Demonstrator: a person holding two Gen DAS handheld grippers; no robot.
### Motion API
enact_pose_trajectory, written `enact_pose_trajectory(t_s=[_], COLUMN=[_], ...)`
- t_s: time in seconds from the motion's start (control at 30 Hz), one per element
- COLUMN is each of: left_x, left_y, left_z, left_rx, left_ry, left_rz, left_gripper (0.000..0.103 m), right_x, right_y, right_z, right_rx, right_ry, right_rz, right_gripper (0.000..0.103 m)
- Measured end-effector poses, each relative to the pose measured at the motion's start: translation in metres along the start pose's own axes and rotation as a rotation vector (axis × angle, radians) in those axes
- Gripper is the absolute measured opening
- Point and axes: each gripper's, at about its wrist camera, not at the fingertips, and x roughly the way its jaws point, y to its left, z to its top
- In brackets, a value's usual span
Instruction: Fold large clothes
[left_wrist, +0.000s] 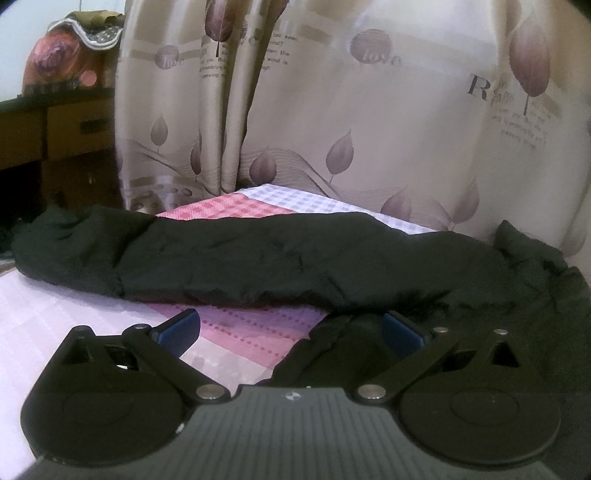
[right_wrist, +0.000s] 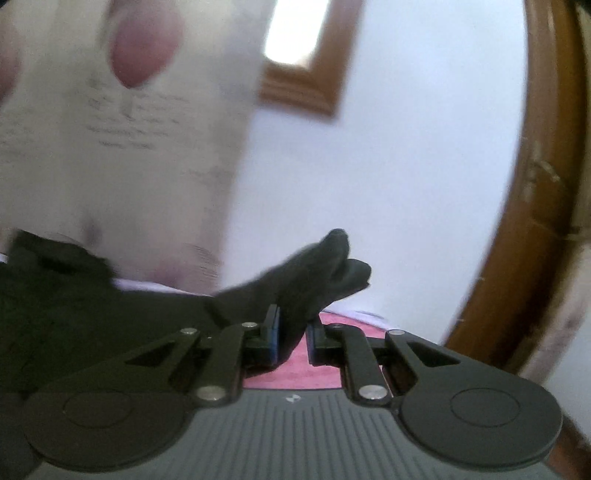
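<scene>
Black garment (left_wrist: 258, 254) sprawls across the checked bedsheet (left_wrist: 236, 206) in a long bunched roll, in front of the leaf-print curtain (left_wrist: 369, 110). Left gripper (left_wrist: 291, 328) hangs over it with jaws spread wide, nothing pinched. Right gripper (right_wrist: 293, 332) – nearly closed – clamps a fold of the garment, which sticks up past the pads (right_wrist: 275, 332); view blurred.

Home bedroom, by the look of it. A bed (left_wrist: 258, 206) is lying under a pink and lilac checked sheet. Leaf-printed curtains (left_wrist: 369, 110) with lines of script are hanging right behind it. A wooden drawer unit (left_wrist: 70, 129) is standing to the left, carrying a floral-covered bundle (left_wrist: 70, 55). A curved wooden frame (right_wrist: 517, 221) is showing against a plain white wall (right_wrist: 406, 184).
</scene>
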Motion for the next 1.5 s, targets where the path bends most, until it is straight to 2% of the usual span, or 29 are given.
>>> enact_pose_trajectory(t_s=[0.17,0.37,0.43,0.47,0.53,0.6,0.67,0.73,0.8,0.87,0.9,0.93,1.0,1.07,1.17,1.3,1.37,1.4,1.43,1.47,1.5], left_x=[0.001,0.002,0.003,0.003,0.005,0.006,0.005,0.003,-0.007,-0.031,-0.044,-0.057,-0.085,-0.106,-0.122,-0.129,-0.128,-0.128,-0.127,-0.125,-0.125], left_y=[0.0,-0.001,-0.001,-0.002,-0.002,-0.004,-0.004,-0.007,-0.013,-0.02,-0.02,-0.02,-0.014,-0.002,0.023,0.067,0.082,0.088,0.09,0.09,0.09], left_z=[0.0,0.0,0.0,0.0,0.0,0.0,0.0,0.0,0.0,-0.001,-0.001,-0.001,-0.001,-0.003,-0.01,-0.026,-0.035,-0.039,-0.043,-0.046,-0.049], left_rx=[-0.001,0.001,0.003,0.006,0.012,0.02,0.03,0.052,0.106,0.179,0.204,0.227,0.287,0.334,0.356,0.338,0.307,0.29,0.282,0.284,0.29], left_ry=[0.009,0.011,0.017,0.022,0.033,0.042,0.042,0.032,0.005,-0.059,-0.086,-0.105,-0.116,-0.086,-0.012,0.072,0.13,0.151,0.176,0.201,0.223], left_rz=[-0.003,0.004,0.007,0.006,0.009,0.014,0.009,-0.009,-0.018,-0.021,-0.028,-0.041,-0.095,-0.138,-0.163,-0.12,-0.113,-0.121,-0.131,-0.145,-0.163], left_gripper=[0.103,0.103,0.103,0.103,0.103,0.103,0.103,0.103,0.103,0.103,0.103,0.103,0.103,0.103,0.103,0.103,0.099,0.097,0.09,0.083,0.077], right_x=[0.039,0.081,0.091,0.096,0.103,0.089,0.065,0.033,-0.008,-0.05,-0.071,-0.096,-0.13,-0.157,-0.184,-0.2,-0.205,-0.2,-0.2,-0.2,-0.198], right_y=[-0.058,-0.131,-0.154,-0.163,-0.173,-0.181,-0.189,-0.188,-0.173,-0.155,-0.148,-0.139,-0.125,-0.112,-0.095,-0.079,-0.073,-0.072,-0.067,-0.064,-0.061], right_z=[-0.021,-0.059,-0.081,-0.092,-0.109,-0.128,-0.142,-0.143,-0.142,-0.14,-0.142,-0.147,-0.161,-0.177,-0.197,-0.214,-0.223,-0.224,-0.226,-0.227,-0.225], right_rx=[0.062,0.04,0.064,0.083,0.099,0.145,0.225,0.292,0.277,0.263,0.271,0.286,0.319,0.346,0.352,0.342,0.367,0.374,0.378,0.374,0.37], right_ry=[0.058,0.177,0.219,0.244,0.295,0.298,0.261,0.189,0.139,0.115,0.109,0.111,0.153,0.191,0.243,0.265,0.296,0.315,0.335,0.341,0.336], right_rz=[-0.161,-0.349,-0.364,-0.339,-0.337,-0.358,-0.372,-0.337,-0.253,-0.091,0.001,0.105,0.282,0.401,0.477,0.495,0.535,0.548,0.552,0.558,0.57], right_gripper=[0.011,0.011,0.011,0.014,0.036,0.048,0.049,0.049,0.05,0.063,0.082,0.096,0.098,0.098,0.098,0.098,0.097,0.09,0.07,0.06,0.045])
